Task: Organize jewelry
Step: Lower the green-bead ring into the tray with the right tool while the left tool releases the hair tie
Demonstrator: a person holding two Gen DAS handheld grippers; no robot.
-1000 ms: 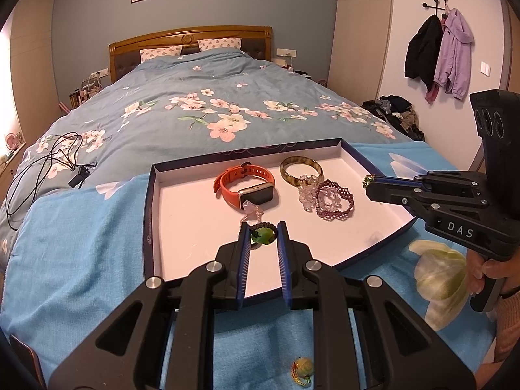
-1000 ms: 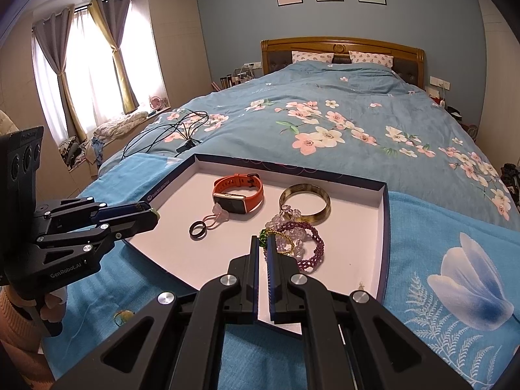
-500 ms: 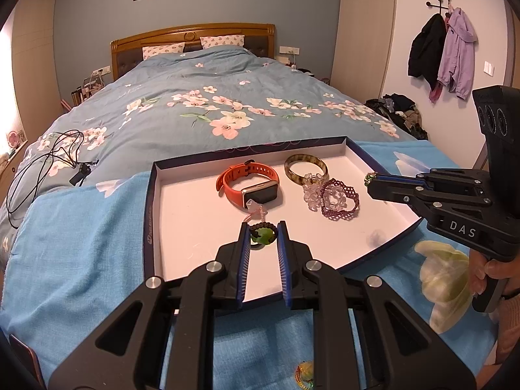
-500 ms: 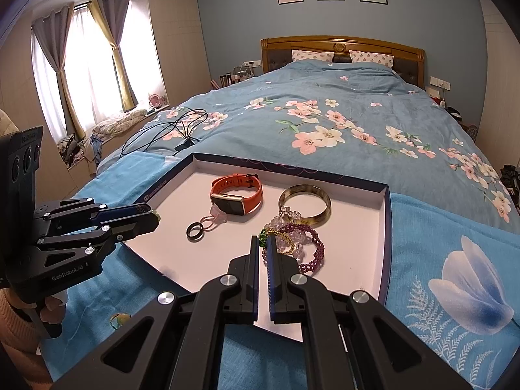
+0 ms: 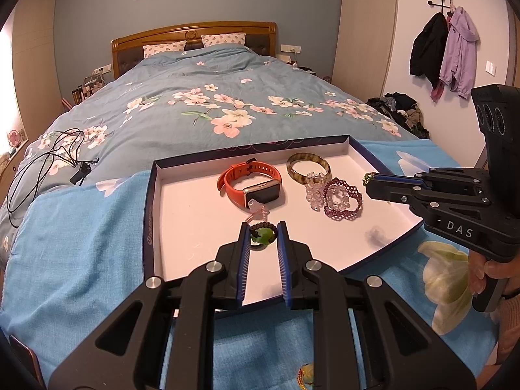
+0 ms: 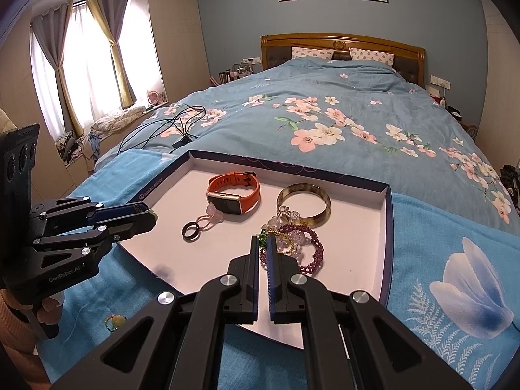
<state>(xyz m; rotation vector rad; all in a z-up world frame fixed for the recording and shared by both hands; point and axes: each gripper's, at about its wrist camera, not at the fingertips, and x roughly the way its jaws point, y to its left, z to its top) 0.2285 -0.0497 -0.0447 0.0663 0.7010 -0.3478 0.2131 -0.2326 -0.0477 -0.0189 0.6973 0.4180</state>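
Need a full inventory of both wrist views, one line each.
tray: 1, white inside, navy rim, on blue blanket
watch: 1, orange, tray's far side
bangle: 1, brown-amber, beside watch
bead bracelets: 2, clear and purple, overlapping, near bangle
ring: 1, black, in tray by pink charm loop
loose charm: 1, yellow-green, on blanket outside tray
cables: 1 bundle, black, on floral duvet
coats: 2, black and lilac, wall hooks
left gripper: 1, black, shut on green pendant
right gripper: 1, black, shut on green-beaded chain

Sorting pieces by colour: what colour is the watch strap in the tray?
Orange; the watch strap shows best in the right wrist view.
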